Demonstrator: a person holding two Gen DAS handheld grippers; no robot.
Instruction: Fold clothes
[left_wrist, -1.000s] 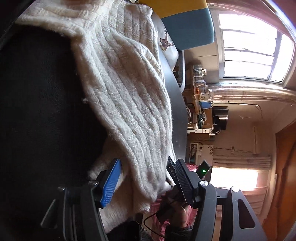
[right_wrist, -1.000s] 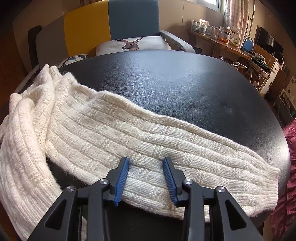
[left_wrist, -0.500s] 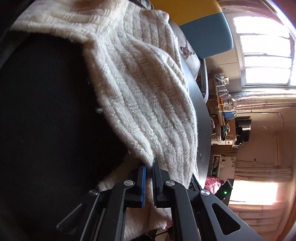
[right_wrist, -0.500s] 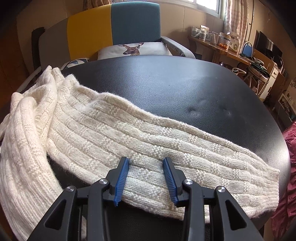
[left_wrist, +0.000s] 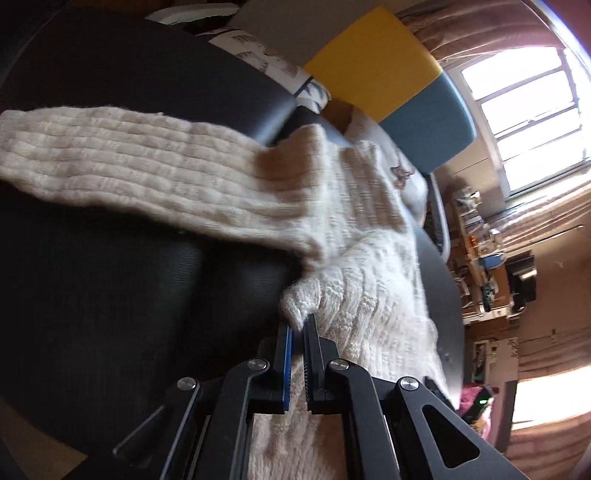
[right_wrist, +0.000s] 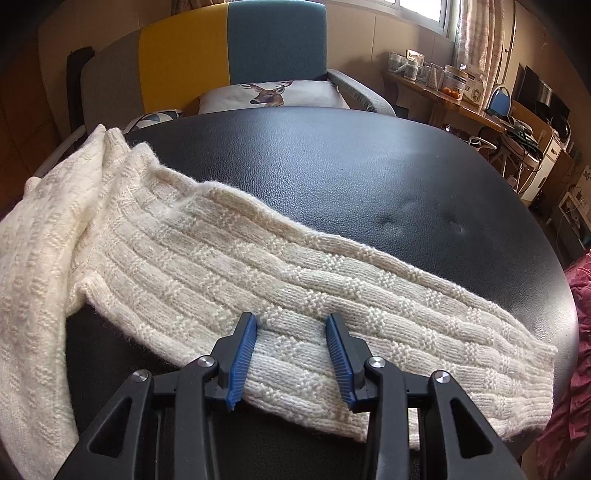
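Observation:
A cream ribbed knit sweater (right_wrist: 229, 266) lies across a black leather tabletop (right_wrist: 351, 162). One sleeve stretches to the right in the right wrist view. My right gripper (right_wrist: 291, 325) is open, its blue pads resting on either side of a strip of that sleeve near the front edge. In the left wrist view my left gripper (left_wrist: 298, 325) is shut on a fold of the sweater (left_wrist: 369, 258), holding it lifted. The other sleeve (left_wrist: 129, 173) stretches left over the table (left_wrist: 110, 295).
A yellow and teal armchair (right_wrist: 236, 48) with a deer-print cushion (right_wrist: 273, 94) stands behind the table. A cluttered wooden counter (right_wrist: 443, 92) and desk run along the right wall. Pink fabric (right_wrist: 580, 295) lies past the table's right edge.
My left gripper has closed on the sweater's edge and lifted and swung it, so a sleeve now shows stretched across the table. My right gripper stays open in place.

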